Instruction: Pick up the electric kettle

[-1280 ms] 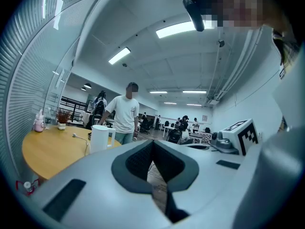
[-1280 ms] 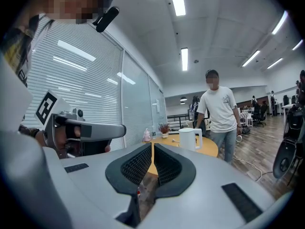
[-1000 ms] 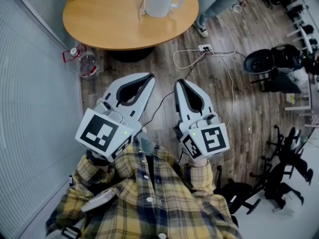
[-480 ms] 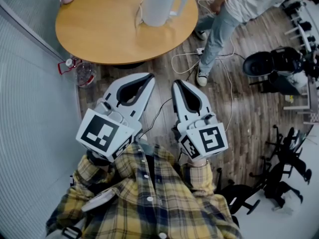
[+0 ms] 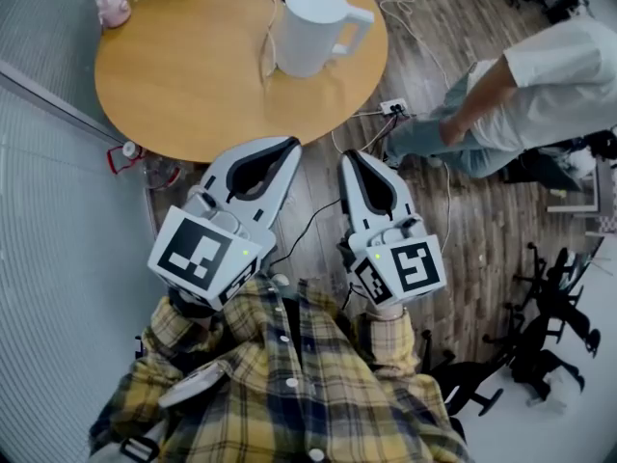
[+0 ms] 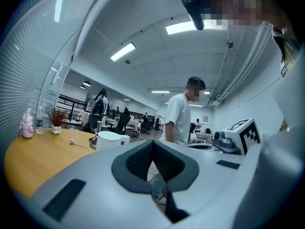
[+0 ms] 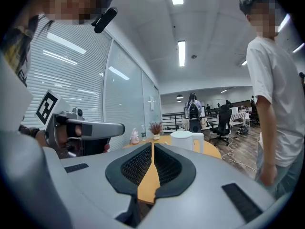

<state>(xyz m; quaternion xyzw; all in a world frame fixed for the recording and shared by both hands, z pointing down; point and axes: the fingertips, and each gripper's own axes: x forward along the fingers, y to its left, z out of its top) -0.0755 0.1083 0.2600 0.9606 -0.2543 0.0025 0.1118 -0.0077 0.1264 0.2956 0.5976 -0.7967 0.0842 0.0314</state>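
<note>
The white electric kettle [image 5: 313, 25] stands upright on the round wooden table [image 5: 183, 85], handle to the right, with a cable running from it. Both grippers hang over the floor short of the table's near edge, well apart from the kettle. My left gripper [image 5: 289, 147] is shut with nothing in it, and so is my right gripper [image 5: 348, 158]. Past the closed tips of the left gripper [image 6: 152, 142], the kettle [image 6: 109, 140] shows to the left. Beyond the right gripper [image 7: 152, 145], the kettle [image 7: 187, 140] sits a little right of its line.
A person in a white shirt [image 5: 545, 70] stands on the wooden floor right of the table. A pink figure [image 5: 112, 6] sits at the table's far left. A power strip [image 5: 393, 107] with cables lies on the floor. Office chairs [image 5: 540, 336] crowd the right; a blind-covered wall [image 5: 58, 220] runs along the left.
Both grippers have moved forward toward the table, so table and kettle sit nearer in the head view. The person in white has stepped from behind the table to its right.
</note>
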